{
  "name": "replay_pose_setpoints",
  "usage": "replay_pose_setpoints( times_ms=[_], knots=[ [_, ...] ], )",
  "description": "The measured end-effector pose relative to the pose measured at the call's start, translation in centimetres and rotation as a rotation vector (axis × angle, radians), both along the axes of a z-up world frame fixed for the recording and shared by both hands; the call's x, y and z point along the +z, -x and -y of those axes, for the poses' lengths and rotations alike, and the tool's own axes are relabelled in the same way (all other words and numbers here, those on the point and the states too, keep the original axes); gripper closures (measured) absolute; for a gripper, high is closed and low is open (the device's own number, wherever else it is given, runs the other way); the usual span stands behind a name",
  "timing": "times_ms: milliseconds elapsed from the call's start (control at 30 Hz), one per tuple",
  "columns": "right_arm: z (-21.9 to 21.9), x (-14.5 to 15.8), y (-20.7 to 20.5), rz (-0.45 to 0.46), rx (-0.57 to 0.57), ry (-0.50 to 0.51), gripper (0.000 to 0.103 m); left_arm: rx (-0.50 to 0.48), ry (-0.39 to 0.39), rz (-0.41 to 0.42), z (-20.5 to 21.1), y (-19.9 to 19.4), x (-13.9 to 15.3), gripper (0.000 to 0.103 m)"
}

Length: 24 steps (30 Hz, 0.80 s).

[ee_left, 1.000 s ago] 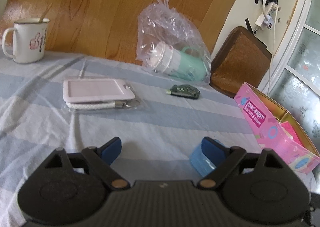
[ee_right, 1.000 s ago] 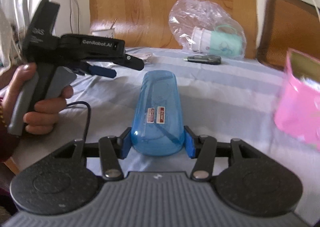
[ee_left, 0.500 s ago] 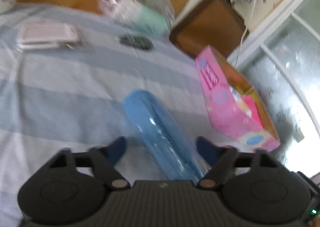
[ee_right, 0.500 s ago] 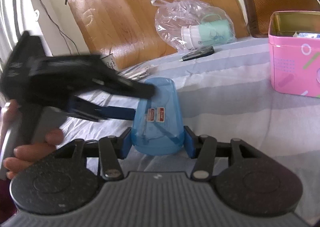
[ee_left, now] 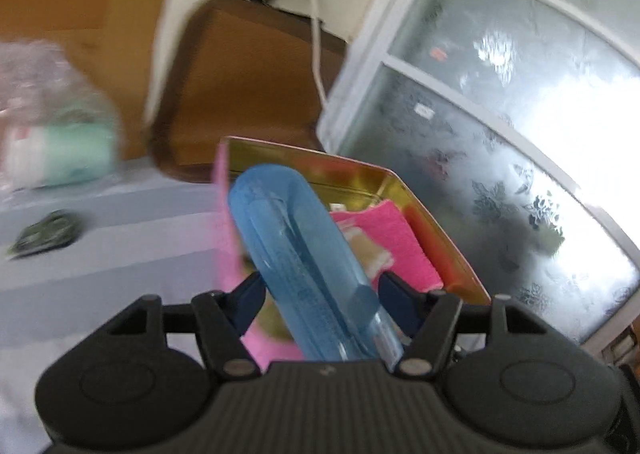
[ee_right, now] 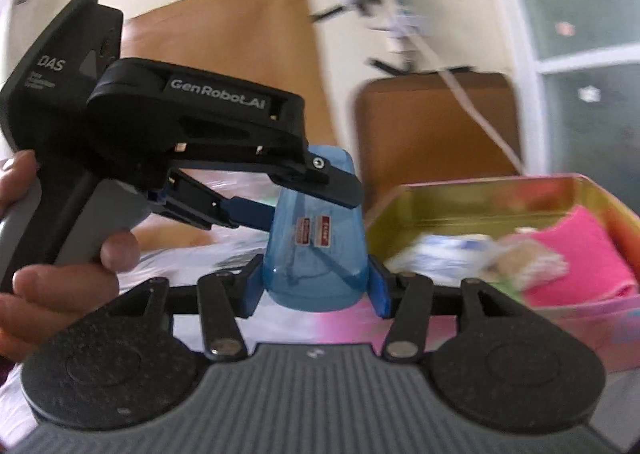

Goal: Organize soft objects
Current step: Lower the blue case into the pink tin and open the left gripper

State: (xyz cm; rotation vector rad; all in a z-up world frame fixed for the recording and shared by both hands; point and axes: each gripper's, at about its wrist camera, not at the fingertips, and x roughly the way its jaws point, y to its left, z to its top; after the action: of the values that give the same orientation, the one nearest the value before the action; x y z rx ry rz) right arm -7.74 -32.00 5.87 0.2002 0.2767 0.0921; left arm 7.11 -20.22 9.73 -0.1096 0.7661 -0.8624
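Blue cup point(ee_right: 316, 242) is gripped near its rim by the right gripper point(ee_right: 316, 286), both blue pads pressed flat on its sides. The left gripper point(ee_right: 296, 190) is also clamped on it, further up toward the base: in the right view one finger lies over the top and one under. In the left view the cup point(ee_left: 296, 250) runs lengthwise between the jaws, but pad contact can't be confirmed there because of blur. The cup is held off the cloth, just left of and near the pink tin point(ee_right: 472, 194), not yet over its opening as far as can be judged. The tin already holds a pink towel point(ee_right: 588, 250) and some pale packets, too blurred to identify, so part of the sorting is judged done. Left on the striped cloth point(ee_left: 120, 254), at far left: a clear bag with a mint cup point(ee_left: 60, 150) and a small dark item point(ee_left: 44, 234). Remaining, as judged: the cup is to be carried over the tin, lowered in and released by both grippers, then the leftover items are to be dealt with.
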Motion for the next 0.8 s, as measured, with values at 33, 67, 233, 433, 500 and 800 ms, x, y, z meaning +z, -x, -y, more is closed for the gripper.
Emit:
replay_pose_setpoints(
  times_ms=[33, 67, 233, 433, 500, 800],
  knots=[
    [0.8, -0.1, -0.7, -0.014, -0.033, -0.007, 0.048, -0.014, -0.019, 0.002, 1.8, -0.7, -0.2, 0.039],
    [1.4, -0.3, -1.5, -0.03, -0.065, -0.011, 0.048, -0.017, -0.037, 0.011, 3.0, -1.2, -0.4, 0.038],
    [2.1, -2.0, -5.3, -0.13, -0.134, 0.026, 0.045, 0.034, -0.174, 0.032, 7.1, -3.3, -2.4, 0.033],
    [2.0, -2.4, -3.2, -0.029, -0.139, 0.043, 0.042, 0.043, -0.107, 0.066, 2.3, -1.7, -1.8, 0.033],
    [1.7, -2.3, -1.9, 0.011, -0.144, 0.025, 0.042, 0.055, -0.076, 0.076, -0.7, -0.7, -1.7, 0.031],
    [-6.0, -1.6, -2.1, 0.048, 0.104, 0.101, 0.044, 0.392, -0.135, 0.076, -17.4, 0.9, -6.3, 0.029]
  ],
)
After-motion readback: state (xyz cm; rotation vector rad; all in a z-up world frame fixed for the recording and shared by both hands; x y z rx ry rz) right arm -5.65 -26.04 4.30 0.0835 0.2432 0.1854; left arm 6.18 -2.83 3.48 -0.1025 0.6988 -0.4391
